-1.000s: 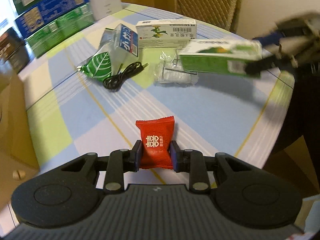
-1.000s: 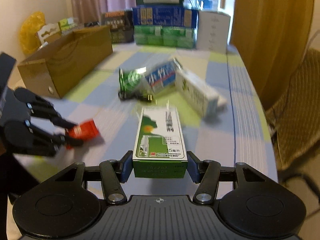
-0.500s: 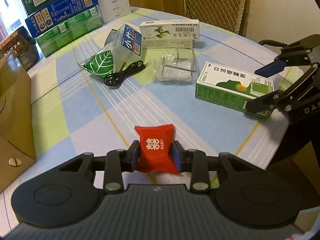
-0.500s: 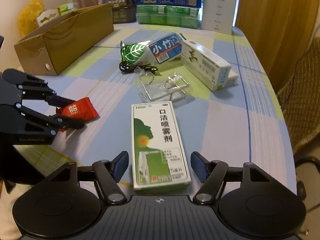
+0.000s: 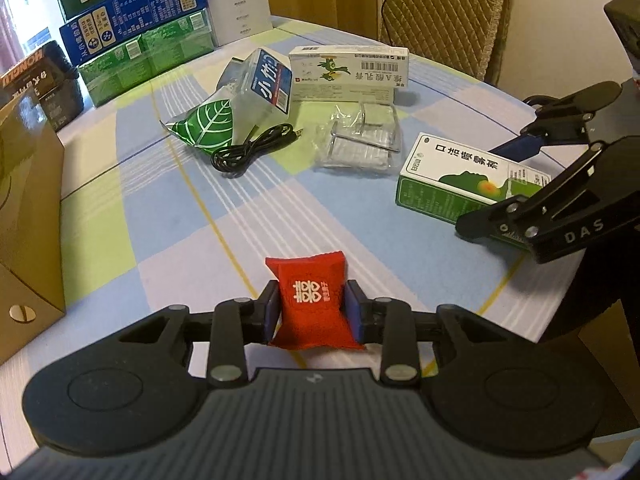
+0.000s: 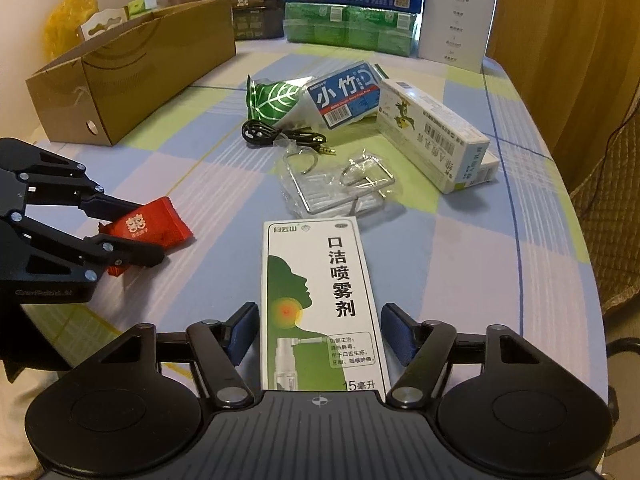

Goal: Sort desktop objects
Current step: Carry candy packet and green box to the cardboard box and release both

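Crowding spray box (image 6: 320, 304): wire rack (image 6: 340, 188), cable (image 6: 280, 136).

The right gripper (image 6: 319, 332) is standing spread, its blue pads clear of the flat green-and-white cardboard spray box (image 6: 320, 300) lying near the tabletop's near edge. The left gripper (image 6: 150, 232) is pinching a red foil sachet (image 6: 150, 230) towards the left edge.

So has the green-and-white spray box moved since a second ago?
Yes. The green-and-white cardboard spray box was held up in the right hand-held gripper; it now lies flat on the checked tablecloth, just short of the clear plastic packet, jaws open.
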Motion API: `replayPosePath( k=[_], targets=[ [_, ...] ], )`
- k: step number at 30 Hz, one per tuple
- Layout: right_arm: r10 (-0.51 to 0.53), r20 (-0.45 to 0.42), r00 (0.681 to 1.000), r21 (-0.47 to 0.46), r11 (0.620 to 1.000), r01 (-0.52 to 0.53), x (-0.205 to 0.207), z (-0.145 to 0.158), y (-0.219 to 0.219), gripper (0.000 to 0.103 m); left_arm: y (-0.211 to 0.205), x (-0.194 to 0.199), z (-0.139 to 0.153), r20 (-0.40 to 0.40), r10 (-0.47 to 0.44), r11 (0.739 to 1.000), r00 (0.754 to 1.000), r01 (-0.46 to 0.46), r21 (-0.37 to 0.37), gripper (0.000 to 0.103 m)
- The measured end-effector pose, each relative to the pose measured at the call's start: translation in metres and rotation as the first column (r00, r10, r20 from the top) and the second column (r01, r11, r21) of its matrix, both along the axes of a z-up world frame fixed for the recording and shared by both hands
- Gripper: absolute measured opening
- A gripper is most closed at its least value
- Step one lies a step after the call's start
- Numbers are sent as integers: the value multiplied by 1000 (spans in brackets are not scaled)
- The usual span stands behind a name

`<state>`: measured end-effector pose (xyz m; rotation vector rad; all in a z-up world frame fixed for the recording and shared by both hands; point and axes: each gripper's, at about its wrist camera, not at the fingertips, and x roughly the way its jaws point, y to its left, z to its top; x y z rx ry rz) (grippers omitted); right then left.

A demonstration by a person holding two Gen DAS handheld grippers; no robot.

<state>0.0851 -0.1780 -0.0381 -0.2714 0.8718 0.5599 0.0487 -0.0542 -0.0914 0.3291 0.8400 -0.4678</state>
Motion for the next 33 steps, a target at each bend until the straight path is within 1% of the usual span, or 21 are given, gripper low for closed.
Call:
replayPosePath(
  k=[4, 7, 13, 20, 26, 33],
  targets=[
    [-14, 1, 1000, -6, 1000, 14, -1, 1, 0, 53, 1, -1, 2, -10, 11, 1000, 1000, -11, 1, 25],
    [-35, 12, 999, 13, 999, 35, -5, 9, -4, 53, 1, -5, 6, -7, 19, 1000, 1000, -19, -3, 25],
    [-78, 29, 997, 50, 996, 76, -11, 27, -9, 53, 7, -10, 24, 7, 66, 997, 998, -66, -47, 25],
    [-71, 62, 996, 71, 995, 67, -13, 47, -2, 53, 17, -13, 45, 42, 103, 993, 994, -100, -63, 25],
    [-17, 106, 994, 106, 994, 6, -8, 75, 28, 53, 40, -12, 75, 88, 163, 985, 983, -156, -78, 25],
    [79, 156, 985, 163, 981, -105, 1, 110, 90, 53, 87, -8, 115, 151, 246, 969, 958, -237, -70, 25]
  ],
)
